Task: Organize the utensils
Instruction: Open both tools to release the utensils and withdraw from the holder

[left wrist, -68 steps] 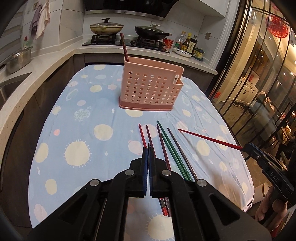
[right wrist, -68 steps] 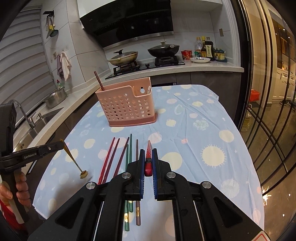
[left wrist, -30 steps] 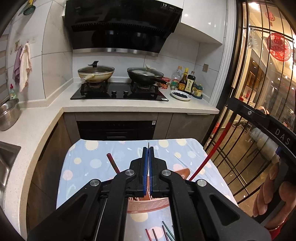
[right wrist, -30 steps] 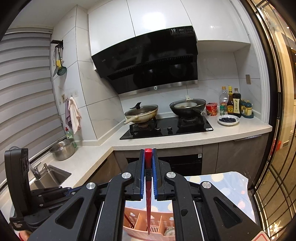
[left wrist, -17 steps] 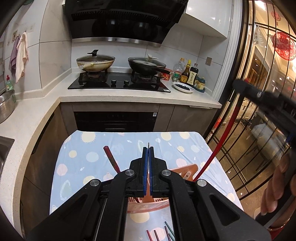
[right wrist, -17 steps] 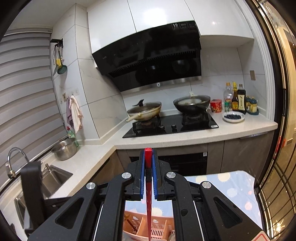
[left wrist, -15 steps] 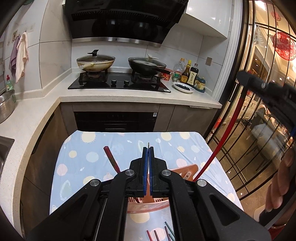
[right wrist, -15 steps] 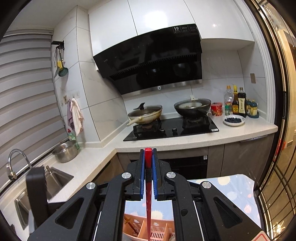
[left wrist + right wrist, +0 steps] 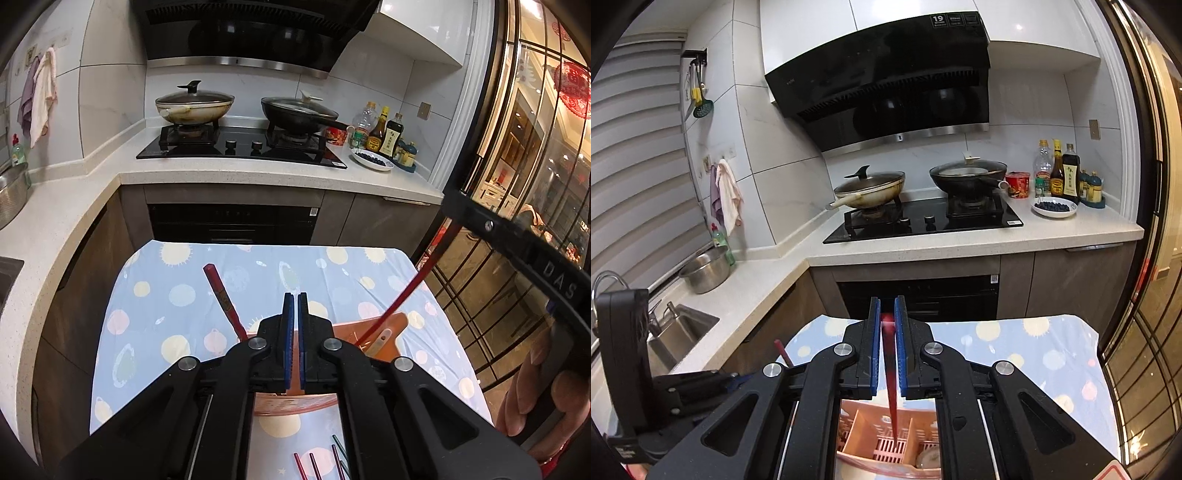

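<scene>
Right claw (image 9: pixel 886 314) opening, red chopstick (image 9: pixel 891 391) between its blue pads, tip down in pink holder (image 9: pixel 882 443) on the desk (image 9: pixel 177 295), left claw (image 9: pixel 295 306) shut and empty above the holder, "DAS" on right claw's arm, "19" on hood (image 9: pixel 886 74) label

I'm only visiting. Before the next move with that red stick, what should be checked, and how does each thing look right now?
1. Red chopstick aimed into the pink holder: ok, its tip is inside a compartment.
2. Right gripper releasing: ok, the fingers are opening and the chopstick is loose between them.
3. Holder upright: ok.
4. Left gripper empty: cannot tell, its fingers are almost shut.
5. Tablecloth free of utensils: not ok, loose chopsticks remain.
</scene>
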Demonstrator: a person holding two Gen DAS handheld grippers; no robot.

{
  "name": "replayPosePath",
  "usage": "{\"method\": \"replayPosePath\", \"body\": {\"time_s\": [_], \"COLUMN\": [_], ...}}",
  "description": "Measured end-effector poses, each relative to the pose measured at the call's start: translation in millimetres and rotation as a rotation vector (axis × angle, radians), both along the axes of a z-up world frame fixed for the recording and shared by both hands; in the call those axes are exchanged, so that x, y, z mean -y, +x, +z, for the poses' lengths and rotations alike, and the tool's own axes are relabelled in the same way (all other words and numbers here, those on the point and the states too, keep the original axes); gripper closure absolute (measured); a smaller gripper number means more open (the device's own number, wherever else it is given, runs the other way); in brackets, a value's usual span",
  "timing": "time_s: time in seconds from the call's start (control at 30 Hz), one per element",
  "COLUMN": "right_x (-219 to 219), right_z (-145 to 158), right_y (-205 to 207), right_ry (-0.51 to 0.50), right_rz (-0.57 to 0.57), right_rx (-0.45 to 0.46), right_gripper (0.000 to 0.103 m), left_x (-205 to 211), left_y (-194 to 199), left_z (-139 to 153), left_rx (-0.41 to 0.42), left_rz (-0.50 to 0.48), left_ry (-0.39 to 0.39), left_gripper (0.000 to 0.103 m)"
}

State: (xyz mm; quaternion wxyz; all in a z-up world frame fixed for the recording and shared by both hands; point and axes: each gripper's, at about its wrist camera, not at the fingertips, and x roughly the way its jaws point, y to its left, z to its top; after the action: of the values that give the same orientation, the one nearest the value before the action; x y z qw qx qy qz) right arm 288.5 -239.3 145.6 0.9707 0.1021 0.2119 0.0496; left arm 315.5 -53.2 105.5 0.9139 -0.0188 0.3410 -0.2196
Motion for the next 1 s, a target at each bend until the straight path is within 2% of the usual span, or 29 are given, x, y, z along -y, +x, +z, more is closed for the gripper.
{"method": "replayPosePath", "body": {"time_s": [0.07,0.1,0.13,0.5,0.6,0.83,1.0], "right_x": [2,3,5,7,8,1,1], "right_z": [-2,-3,-2,-11,-20,-54,-87], "right_y": [-4,-6,-9,-55,-74,-129,-168], "right_ry": [0.004,0.006,0.006,-0.005,0.005,-0.041,-0.046], "right_rz": [-0.01,-0.016,-0.019,-0.019,-0.016,-0.036,-0.04], "right_rx": [0.001,0.005,0.01,-0.002,-0.017,-0.062,-0.124], "right_gripper": [0.083,0.074,0.07,0.069,0.069,0.069,0.069], "left_x": [-1,-3,-4,-11,-14,-15,-19], "left_y": [0,0,-2,-34,-49,-92,-122], "left_z": [-1,-1,0,4,2,-17,-45], "left_rx": [-0.005,-0.004,0.002,0.011,0.016,0.018,-0.024], "left_rz": [0.009,0.018,0.026,0.034,0.038,0.021,0.014], "left_ry": [0.001,-0.001,0.001,0.006,0.014,0.051,0.069], "left_gripper": [0.086,0.073,0.069,0.066,0.06,0.058,0.058]}}
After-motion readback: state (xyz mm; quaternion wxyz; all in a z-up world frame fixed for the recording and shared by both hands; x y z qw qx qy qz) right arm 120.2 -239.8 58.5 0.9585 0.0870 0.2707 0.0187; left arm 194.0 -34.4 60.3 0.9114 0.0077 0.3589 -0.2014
